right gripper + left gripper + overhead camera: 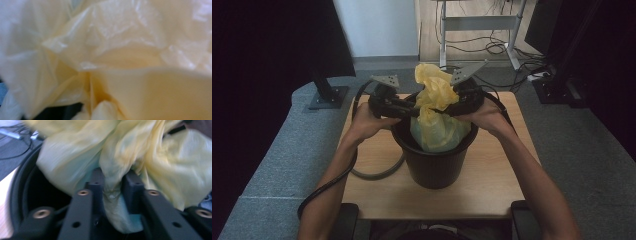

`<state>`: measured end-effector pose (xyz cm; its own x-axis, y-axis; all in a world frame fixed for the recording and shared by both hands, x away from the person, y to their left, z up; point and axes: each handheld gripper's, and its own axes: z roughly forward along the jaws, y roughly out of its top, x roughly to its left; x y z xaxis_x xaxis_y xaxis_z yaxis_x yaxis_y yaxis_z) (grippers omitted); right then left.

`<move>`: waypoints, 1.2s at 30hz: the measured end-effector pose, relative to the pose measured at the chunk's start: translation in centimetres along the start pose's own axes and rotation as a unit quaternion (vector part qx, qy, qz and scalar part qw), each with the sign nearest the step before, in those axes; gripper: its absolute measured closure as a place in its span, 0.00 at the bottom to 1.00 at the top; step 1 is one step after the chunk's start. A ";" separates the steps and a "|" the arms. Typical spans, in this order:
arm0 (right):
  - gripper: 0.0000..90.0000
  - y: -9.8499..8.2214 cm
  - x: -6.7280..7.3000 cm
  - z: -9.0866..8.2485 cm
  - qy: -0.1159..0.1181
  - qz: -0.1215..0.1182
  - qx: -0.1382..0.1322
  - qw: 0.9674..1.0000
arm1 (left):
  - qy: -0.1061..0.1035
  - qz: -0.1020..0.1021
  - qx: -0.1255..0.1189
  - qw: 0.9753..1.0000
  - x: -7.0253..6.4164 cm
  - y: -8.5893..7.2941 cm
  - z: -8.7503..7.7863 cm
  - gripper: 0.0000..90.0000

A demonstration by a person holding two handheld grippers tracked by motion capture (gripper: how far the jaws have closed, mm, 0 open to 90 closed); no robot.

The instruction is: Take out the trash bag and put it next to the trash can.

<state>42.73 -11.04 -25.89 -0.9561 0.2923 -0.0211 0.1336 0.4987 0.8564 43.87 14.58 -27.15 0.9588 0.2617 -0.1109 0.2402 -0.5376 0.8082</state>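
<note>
A black bin point(434, 165) stands mid-table with a yellow plastic bag point(437, 125) inside, its gathered top sticking up above the rim. My left gripper point(412, 109) comes in from the left at the bag's neck. In the left gripper view the left gripper point(113, 185) has its two black jaws closed on the twisted neck of the bag point(75, 157), above the bin's rim point(22, 182). My right gripper point(453, 106) meets the neck from the right; its jaws are hidden by plastic. Crumpled yellow bag point(112, 62) lies close in the right gripper view.
The wooden table point(497, 185) is small, with grey floor all around. A grey cable point(377, 172) loops on the table left of the bin. A black stand point(328, 95) sits at the back left, a white desk frame point(477, 22) and cables behind.
</note>
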 end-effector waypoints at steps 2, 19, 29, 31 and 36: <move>0.46 0.0 0.0 0.7 0.007 0.003 0.011 1.000 | -0.014 0.006 -0.010 1.000 -0.3 0.6 0.6 0.88; 0.79 -0.5 -0.2 2.6 -0.014 -0.009 0.104 0.994 | 0.065 0.022 0.015 0.998 -1.0 1.5 0.3 0.34; 0.79 0.3 -1.4 1.2 -0.013 0.005 0.094 0.996 | 0.099 -0.019 0.017 0.995 0.6 -1.0 -1.8 0.12; 0.79 0.5 -1.6 0.9 -0.016 0.006 0.092 0.996 | 0.109 -0.022 0.018 0.994 0.8 -1.7 -2.1 0.08; 0.79 0.9 -1.8 0.1 -0.024 0.008 0.091 0.995 | 0.130 -0.026 0.022 0.991 1.3 -3.3 -2.8 0.00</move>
<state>44.57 -11.02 -25.14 -0.9404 0.3380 -0.0360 0.1987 0.6325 0.7486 43.92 18.92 -28.39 0.8748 0.4844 0.0058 0.2999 -0.5511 0.7787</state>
